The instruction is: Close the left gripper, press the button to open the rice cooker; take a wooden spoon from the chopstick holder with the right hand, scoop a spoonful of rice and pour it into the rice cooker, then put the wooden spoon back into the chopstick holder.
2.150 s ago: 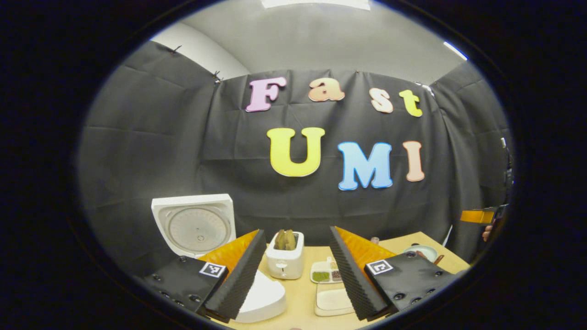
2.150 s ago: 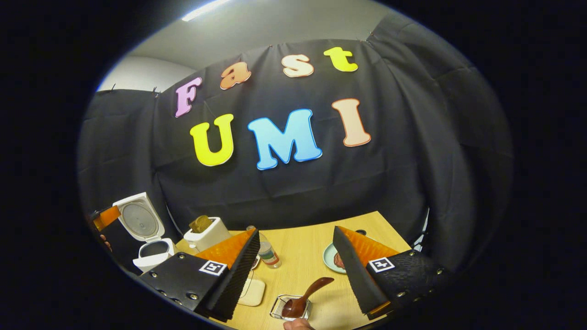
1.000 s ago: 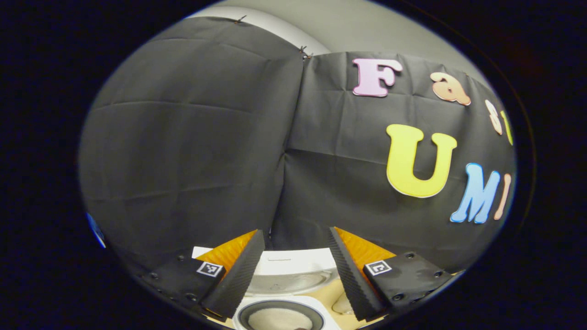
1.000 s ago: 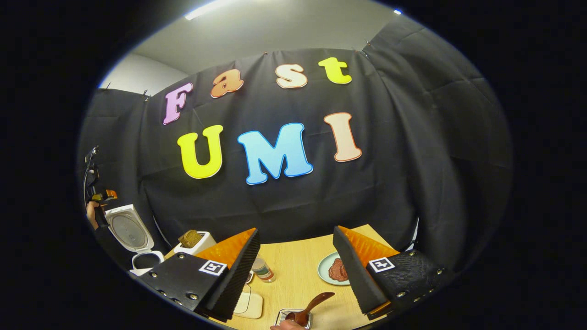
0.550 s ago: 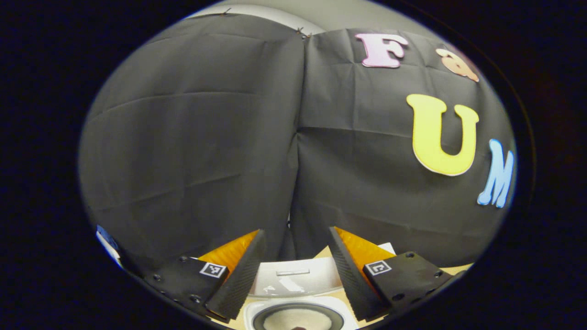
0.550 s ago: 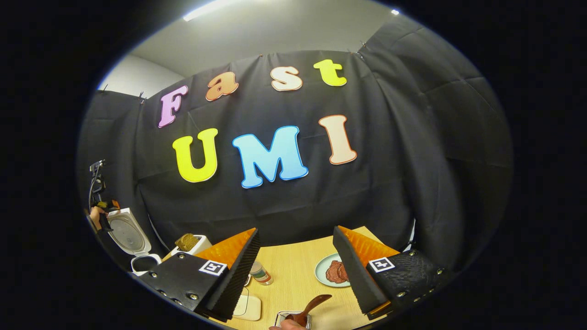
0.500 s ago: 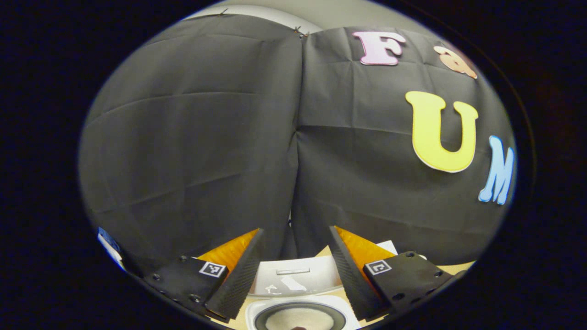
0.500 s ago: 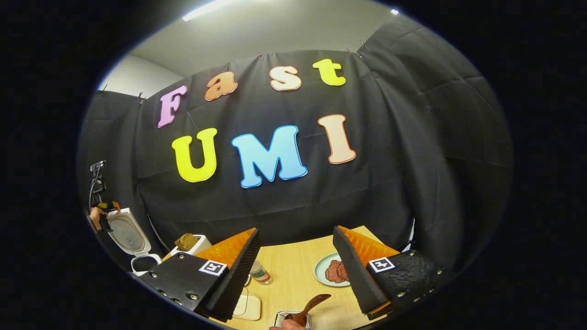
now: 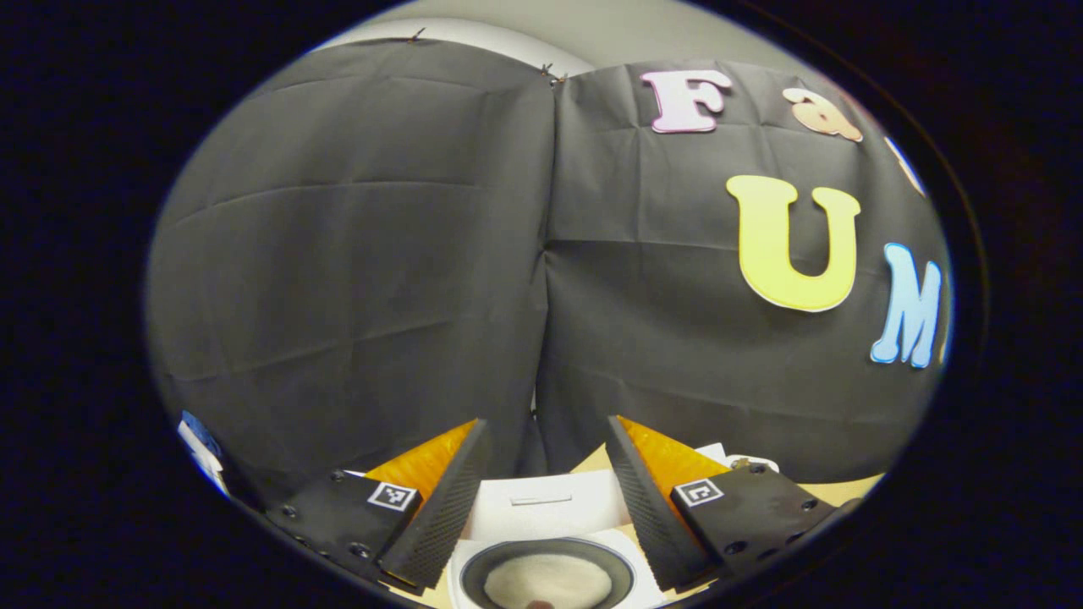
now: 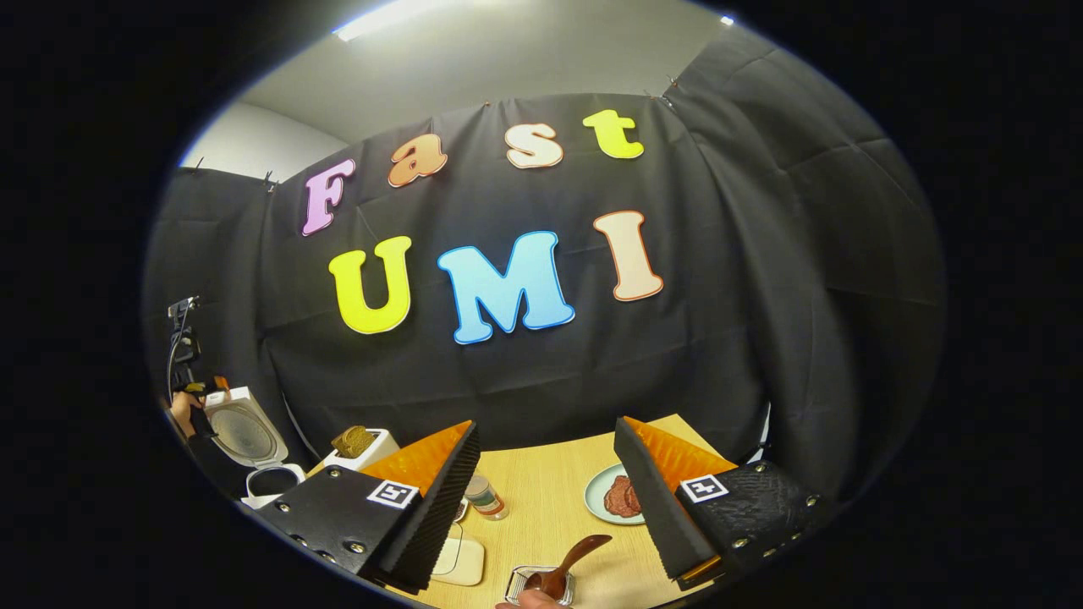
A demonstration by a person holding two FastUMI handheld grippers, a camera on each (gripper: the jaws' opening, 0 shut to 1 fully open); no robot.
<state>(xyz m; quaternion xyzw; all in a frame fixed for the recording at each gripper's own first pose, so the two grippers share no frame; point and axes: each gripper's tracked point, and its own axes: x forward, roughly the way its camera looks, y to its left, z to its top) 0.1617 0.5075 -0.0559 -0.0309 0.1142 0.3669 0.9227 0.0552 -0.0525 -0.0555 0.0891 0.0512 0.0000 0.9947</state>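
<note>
The white rice cooker (image 9: 541, 507) lies just under my left gripper (image 9: 546, 427), its lid up and white rice in its dark pot (image 9: 548, 582). The left gripper is open, nothing between its fingers (image 9: 440, 507). In the right gripper view the rice cooker (image 10: 254, 452) stands far left with its lid raised. The left gripper (image 10: 199, 389) and the hand holding it sit at the lid's top edge. My right gripper (image 10: 546, 427) is open above the table. Below it a dark wooden spoon (image 10: 571, 558) leans in the metal chopstick holder (image 10: 520, 582).
On the wooden table (image 10: 550, 507) stand a white toaster (image 10: 364, 444) with bread, a small bottle (image 10: 485, 497), a pale plate (image 10: 596, 499) with brown food and a white tray (image 10: 464, 560). A hand (image 10: 525, 600) shows at the bottom edge by the holder.
The left gripper swung left from facing the toaster to a spot over the open rice cooker, and more of the pot now shows. The right gripper barely moved; the spoon stays in the holder.
</note>
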